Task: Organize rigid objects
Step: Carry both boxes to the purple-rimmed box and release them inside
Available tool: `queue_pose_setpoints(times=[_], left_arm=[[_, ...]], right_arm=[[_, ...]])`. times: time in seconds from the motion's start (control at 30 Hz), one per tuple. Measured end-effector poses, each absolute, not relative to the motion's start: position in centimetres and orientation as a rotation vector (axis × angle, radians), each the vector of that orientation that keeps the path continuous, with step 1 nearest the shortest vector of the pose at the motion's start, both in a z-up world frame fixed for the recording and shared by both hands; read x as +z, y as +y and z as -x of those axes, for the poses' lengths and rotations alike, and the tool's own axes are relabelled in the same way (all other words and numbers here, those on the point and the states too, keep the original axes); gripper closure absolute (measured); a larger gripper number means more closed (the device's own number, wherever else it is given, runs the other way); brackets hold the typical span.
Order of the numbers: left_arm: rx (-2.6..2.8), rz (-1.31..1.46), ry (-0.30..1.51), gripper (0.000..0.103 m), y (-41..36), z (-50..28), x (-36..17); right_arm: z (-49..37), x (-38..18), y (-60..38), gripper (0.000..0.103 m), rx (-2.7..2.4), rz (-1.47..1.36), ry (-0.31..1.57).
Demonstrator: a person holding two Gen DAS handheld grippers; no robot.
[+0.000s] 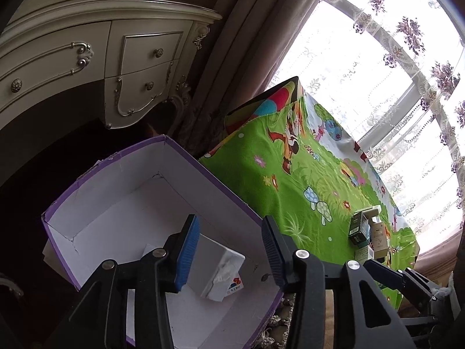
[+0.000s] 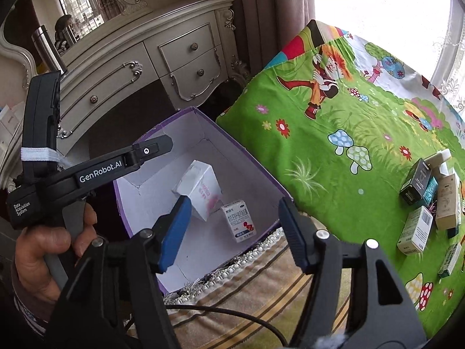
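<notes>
Both my claws gape empty over the purple box (image 2: pixel 203 151); the remaining cartons (image 2: pixel 427 203) cluster at the bed's right edge, nearer my right claw (image 2: pixel 235 232).

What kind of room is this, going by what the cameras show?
Most likely a bedroom at home: an ornate cream dressing table with a mirror, heavy curtains beside a bright window with lace sheers, and a cartoon-print cloth spread over a raised surface.

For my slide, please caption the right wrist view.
Open right tool above purple box holding two cartons.
</notes>
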State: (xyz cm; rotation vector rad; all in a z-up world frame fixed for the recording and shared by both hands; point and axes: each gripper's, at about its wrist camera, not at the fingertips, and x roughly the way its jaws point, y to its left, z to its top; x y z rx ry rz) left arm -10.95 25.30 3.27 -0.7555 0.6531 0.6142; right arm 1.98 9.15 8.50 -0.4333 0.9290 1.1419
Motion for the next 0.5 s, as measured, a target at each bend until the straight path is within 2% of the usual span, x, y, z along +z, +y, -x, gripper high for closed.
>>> queue_pose_setpoints(times=[0.17, 0.23, 0.5], left_arm=[[0.603, 0.711, 0.687, 0.047, 24.2, 9.7, 3.4], [0.608, 0.666, 0.709, 0.043, 23.4, 8.9, 3.8], [0.627, 0.471, 0.770, 0.033, 18.9, 5.6, 5.1]], right_arm=[[-3.1, 8.4, 7.6, 0.030, 1.089, 0.411, 0.927], [-3.6, 8.5, 6.7, 0.025, 1.058, 0.401, 0.917], [-6.0, 9.1, 2.5, 0.017, 0.911, 0.363, 0.881]])
